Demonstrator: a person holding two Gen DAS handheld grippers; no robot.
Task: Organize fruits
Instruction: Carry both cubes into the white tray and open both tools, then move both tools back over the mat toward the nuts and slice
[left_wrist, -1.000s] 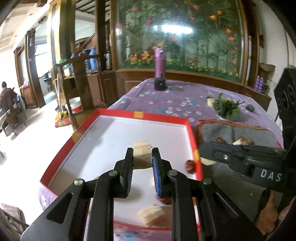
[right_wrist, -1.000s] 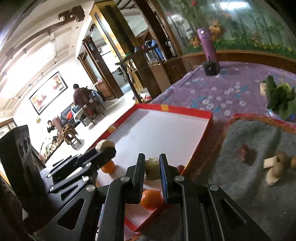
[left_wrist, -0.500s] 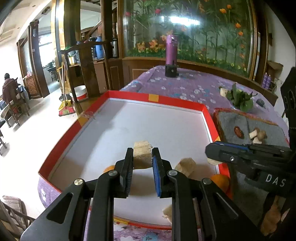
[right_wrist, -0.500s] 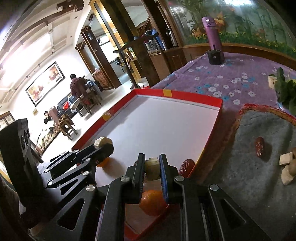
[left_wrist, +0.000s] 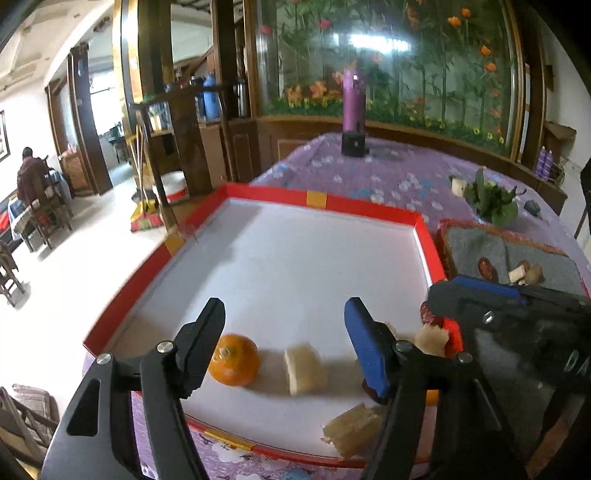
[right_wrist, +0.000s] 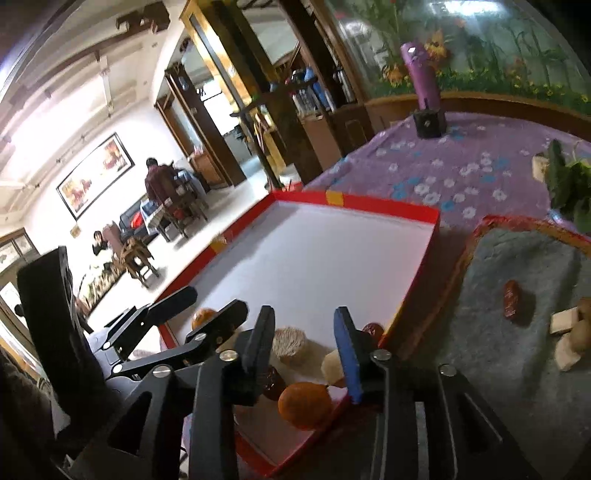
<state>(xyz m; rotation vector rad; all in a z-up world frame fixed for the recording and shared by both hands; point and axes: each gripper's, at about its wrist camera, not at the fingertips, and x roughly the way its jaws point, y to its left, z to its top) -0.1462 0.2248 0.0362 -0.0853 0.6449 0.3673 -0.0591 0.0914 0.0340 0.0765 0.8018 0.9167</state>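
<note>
**Both grippers let go over the red tray**

While the purple flowered desk carried everything, the red-walled tray with its white floor lay at its near left, a grey mat just to the right. Over the tray's near edge the left gripper was opening, nothing pressed between its pads; a pale fruit chunk lay on the floor below the gap, an orange just left of it. At the near right corner the right gripper was opening too, gripping nothing, above a second orange and a pale piece. One red date lay on the mat.
</note>
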